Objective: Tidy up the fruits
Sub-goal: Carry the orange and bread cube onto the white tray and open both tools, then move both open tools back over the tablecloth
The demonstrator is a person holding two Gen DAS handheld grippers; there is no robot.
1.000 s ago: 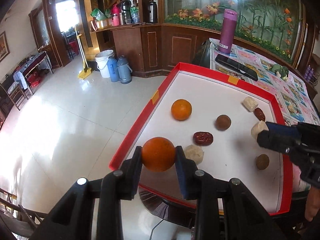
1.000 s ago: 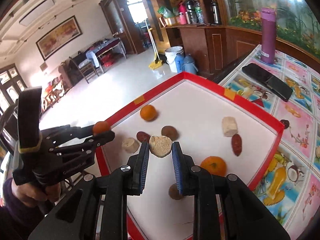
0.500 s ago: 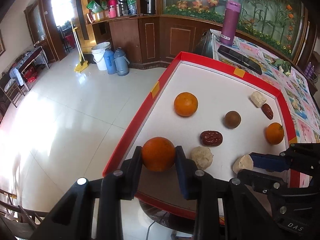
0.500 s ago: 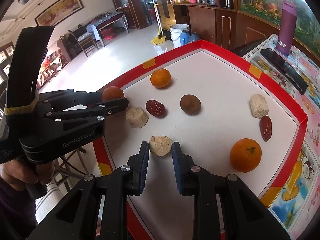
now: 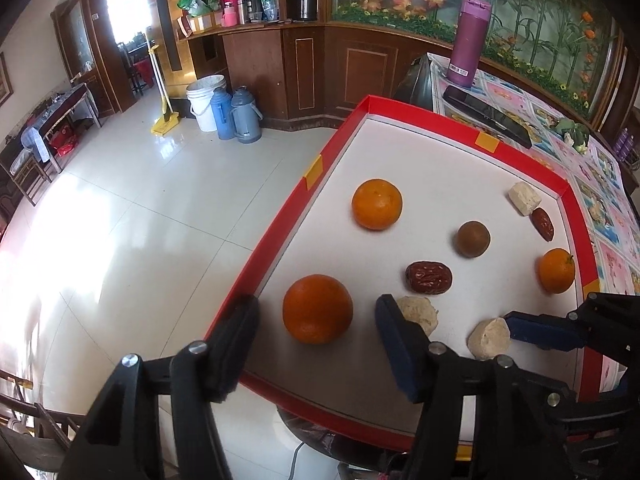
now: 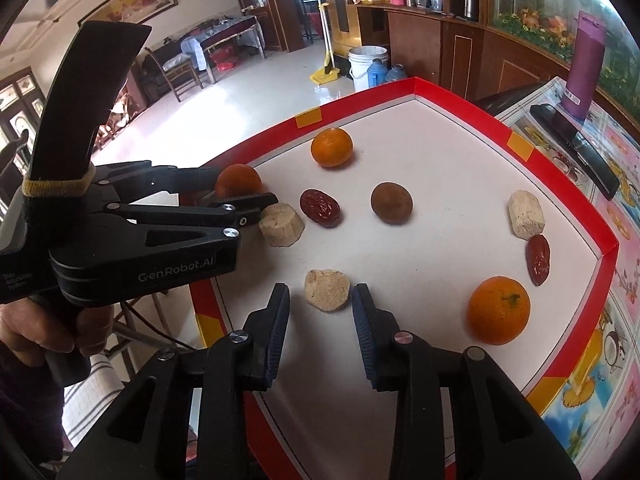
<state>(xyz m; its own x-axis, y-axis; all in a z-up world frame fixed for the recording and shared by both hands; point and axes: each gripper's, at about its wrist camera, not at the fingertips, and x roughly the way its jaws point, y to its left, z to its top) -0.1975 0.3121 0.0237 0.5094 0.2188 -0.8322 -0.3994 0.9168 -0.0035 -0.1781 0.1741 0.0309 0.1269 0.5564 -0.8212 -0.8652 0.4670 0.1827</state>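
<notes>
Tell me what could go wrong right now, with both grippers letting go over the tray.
1. The left gripper is opening around the orange, which sits close to the tray's low red rim; a nudge might roll it onto the floor.
2. That gripper's right finger is right beside a beige chunk and could knock it on withdrawal.
3. The right gripper is opening around another beige chunk; pulling back skewed could drag it.

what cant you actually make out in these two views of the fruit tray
- Left wrist view: the pale chunk is partly hidden behind the left gripper finger.
- Right wrist view: the orange between the opening left jaws is half covered by that gripper's fingers.
- Both views: the tray near edge is cut off by the gripper bodies.
- Purple bottle label: too small to read.
</notes>
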